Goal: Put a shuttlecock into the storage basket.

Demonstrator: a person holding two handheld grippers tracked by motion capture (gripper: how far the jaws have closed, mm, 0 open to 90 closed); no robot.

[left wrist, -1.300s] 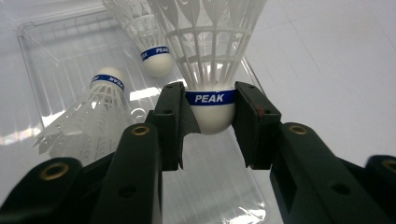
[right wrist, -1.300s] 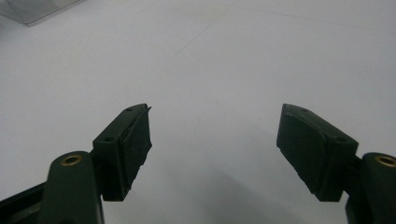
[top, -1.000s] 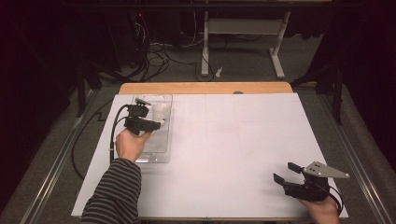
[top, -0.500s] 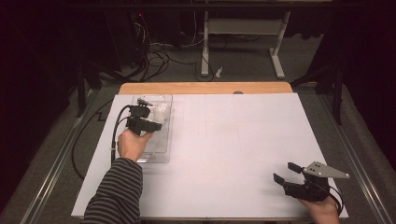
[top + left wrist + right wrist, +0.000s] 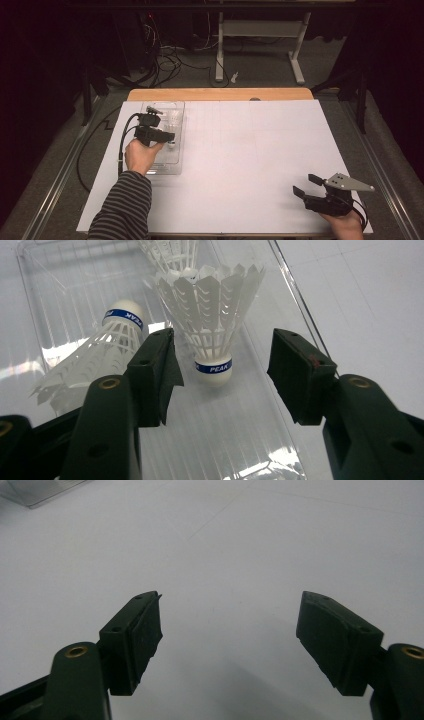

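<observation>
A clear plastic tray [image 5: 169, 168] lies at the left of the table with white shuttlecocks in it. My left gripper [image 5: 170, 137] hangs over it. In the left gripper view one shuttlecock [image 5: 207, 310] lies with its blue-banded cork toward my left gripper [image 5: 227, 372]. The jaws have just been opening and stand apart on either side of the cork without touching it. A second shuttlecock [image 5: 107, 347] lies to the left and a third [image 5: 170, 252] farther off. My right gripper [image 5: 306, 185] rests open near the front right corner, and the right gripper [image 5: 227, 640] has nothing between its jaws.
A white sheet [image 5: 250, 145] covers the table, with a wooden edge [image 5: 220, 94] showing at the far side. Metal rails run along both sides. Cables and a stand's legs lie on the dark floor beyond.
Both hands stay where they were. The high view is too small to show any difference at the left jaws.
</observation>
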